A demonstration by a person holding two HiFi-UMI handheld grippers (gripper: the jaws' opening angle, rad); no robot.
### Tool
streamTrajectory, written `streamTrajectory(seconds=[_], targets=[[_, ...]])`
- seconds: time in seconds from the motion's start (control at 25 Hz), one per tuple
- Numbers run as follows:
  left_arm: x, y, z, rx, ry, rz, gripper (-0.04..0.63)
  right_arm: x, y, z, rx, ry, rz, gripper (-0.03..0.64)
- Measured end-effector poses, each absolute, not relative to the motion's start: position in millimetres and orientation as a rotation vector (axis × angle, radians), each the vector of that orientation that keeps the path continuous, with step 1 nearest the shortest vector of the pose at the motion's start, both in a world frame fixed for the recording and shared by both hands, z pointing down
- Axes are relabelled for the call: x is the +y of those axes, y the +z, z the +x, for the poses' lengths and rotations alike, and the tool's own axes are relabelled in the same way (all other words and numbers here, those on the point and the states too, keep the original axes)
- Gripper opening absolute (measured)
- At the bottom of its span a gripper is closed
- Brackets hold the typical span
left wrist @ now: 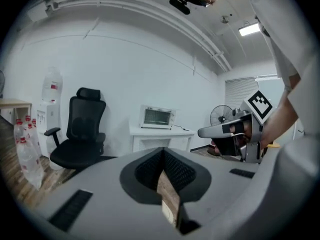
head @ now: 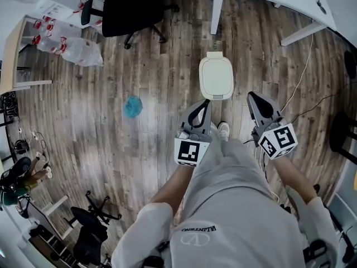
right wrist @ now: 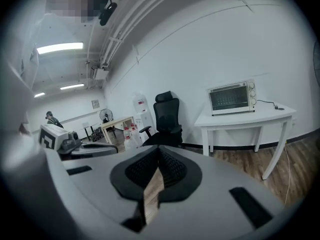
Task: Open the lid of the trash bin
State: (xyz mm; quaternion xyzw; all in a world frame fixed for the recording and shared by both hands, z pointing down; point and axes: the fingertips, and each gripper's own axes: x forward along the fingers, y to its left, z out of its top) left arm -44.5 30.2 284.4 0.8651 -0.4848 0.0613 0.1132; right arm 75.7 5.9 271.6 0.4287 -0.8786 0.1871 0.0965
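Observation:
The trash bin [head: 216,77] stands on the wooden floor just ahead of the person's feet, its cream lid lying flat and closed. My left gripper [head: 204,104] is held above the floor, its tip near the bin's near left corner, jaws together with nothing between them. To the right of the bin, my right gripper [head: 254,98] is also shut and empty. Both gripper views point level across the room and do not show the bin. The left gripper [left wrist: 162,151] view catches the right gripper [left wrist: 235,134] at its right, and the right gripper [right wrist: 159,151] view catches the left gripper [right wrist: 70,144].
A black office chair [head: 134,7] and white table legs [head: 215,10] stand beyond the bin. A blue object [head: 133,106] lies on the floor to the left. Wrapped water bottles [head: 67,43] sit at far left, and a cable [head: 301,77] runs on the right.

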Motion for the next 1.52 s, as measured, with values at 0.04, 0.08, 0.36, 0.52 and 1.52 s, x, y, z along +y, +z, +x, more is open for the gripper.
streamTrajectory(seconds=[0.04, 0.08, 0.36, 0.52, 1.52], targets=[[24.6, 298.3, -42.7, -1.396, 0.181, 2.529, -0.002, 0.6, 282.4, 71.4, -2.586, 0.563, 1.272, 0.017], [19.3, 311.5, -40.7, -1.371, 0.190, 2.524, -0.002, -4.9, 292.9, 67.6, -2.572, 0.575, 1.277, 0.017], [-9.2, 397.8, -28.1, -1.298, 0.311, 2.489, -0.002, -35.4, 353.2, 48.1, -2.517, 0.637, 1.284, 0.017], [-19.4, 453.4, -17.9, -1.278, 0.385, 2.434, -0.002, -45.0, 404.8, 49.3, -2.459, 0.697, 1.269, 0.017], [17.3, 792.6, 41.3, -1.199, 0.630, 2.144, -0.002, -4.4, 752.7, 55.0, -2.221, 1.064, 1.152, 0.015]])
